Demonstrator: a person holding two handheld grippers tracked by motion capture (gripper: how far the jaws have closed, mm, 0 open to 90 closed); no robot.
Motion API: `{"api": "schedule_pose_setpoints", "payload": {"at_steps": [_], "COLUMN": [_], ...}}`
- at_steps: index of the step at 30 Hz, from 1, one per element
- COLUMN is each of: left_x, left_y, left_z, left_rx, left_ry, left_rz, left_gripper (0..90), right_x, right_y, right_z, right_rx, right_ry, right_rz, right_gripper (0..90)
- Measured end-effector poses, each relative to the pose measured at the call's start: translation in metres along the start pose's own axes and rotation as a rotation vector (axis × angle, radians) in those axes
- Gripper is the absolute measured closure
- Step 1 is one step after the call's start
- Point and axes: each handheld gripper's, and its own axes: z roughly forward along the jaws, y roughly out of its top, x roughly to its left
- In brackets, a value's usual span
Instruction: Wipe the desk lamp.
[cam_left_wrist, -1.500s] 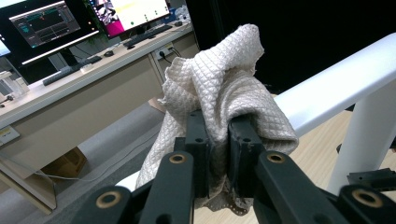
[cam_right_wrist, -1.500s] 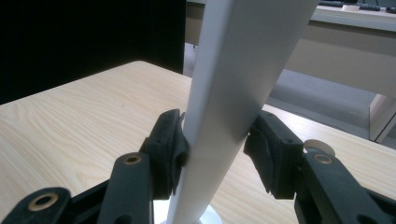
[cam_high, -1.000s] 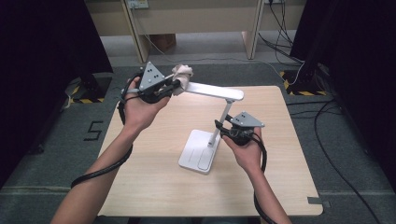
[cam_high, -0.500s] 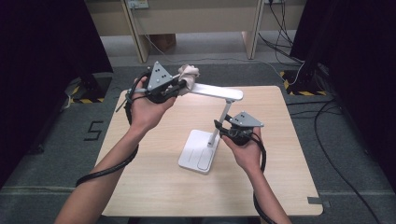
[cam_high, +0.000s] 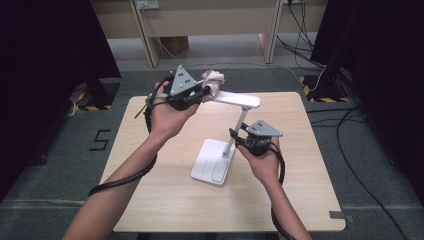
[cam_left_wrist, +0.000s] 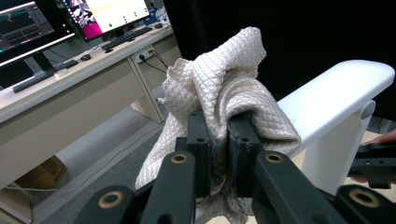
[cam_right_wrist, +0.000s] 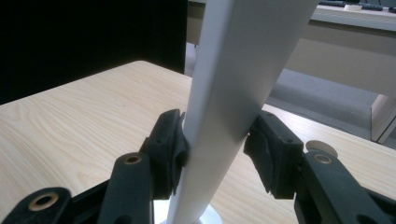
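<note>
Left hand (cam_high: 167, 117) raised, cloth (cam_high: 214, 80) in jaws

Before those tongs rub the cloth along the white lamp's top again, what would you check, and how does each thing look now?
1. Left tongs clamped on the cloth: ok.
2. Right tongs gripping the lamp post: ok.
3. Lamp base flat on the table: ok.
4. Cloth touching the lamp head: cannot tell.
5. Cable away from the lamp: ok.
</note>
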Motion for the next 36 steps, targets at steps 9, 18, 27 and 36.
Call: {"api": "schedule_pose_setpoints", "payload": {"at_steps": [9,18,27,36], "left_x": [-0.008,-0.016,-0.028,-0.038], "left_y": [0.002,0.006,0.011,0.014], "left_z": [0.004,0.010,0.017,0.022], "left_rx": [-0.011,-0.021,-0.031,-0.043], "left_ry": [-0.009,-0.032,-0.057,-0.076], "left_rz": [0.004,0.003,0.008,0.009], "left_gripper": [81.6,81.5,81.4,81.4], "right_x": [0.000,0.000,0.001,0.001], "right_y": [0.000,0.000,-0.001,-0.001], "right_z": [0.000,0.001,0.001,0.000], "right_rx": [-0.002,0.001,-0.002,-0.002], "right_ry": [0.001,0.001,-0.002,-0.005], "right_rz": [-0.004,-0.002,0.003,-0.001], "right_gripper": [54.7,54.7,54.7,54.9]}}
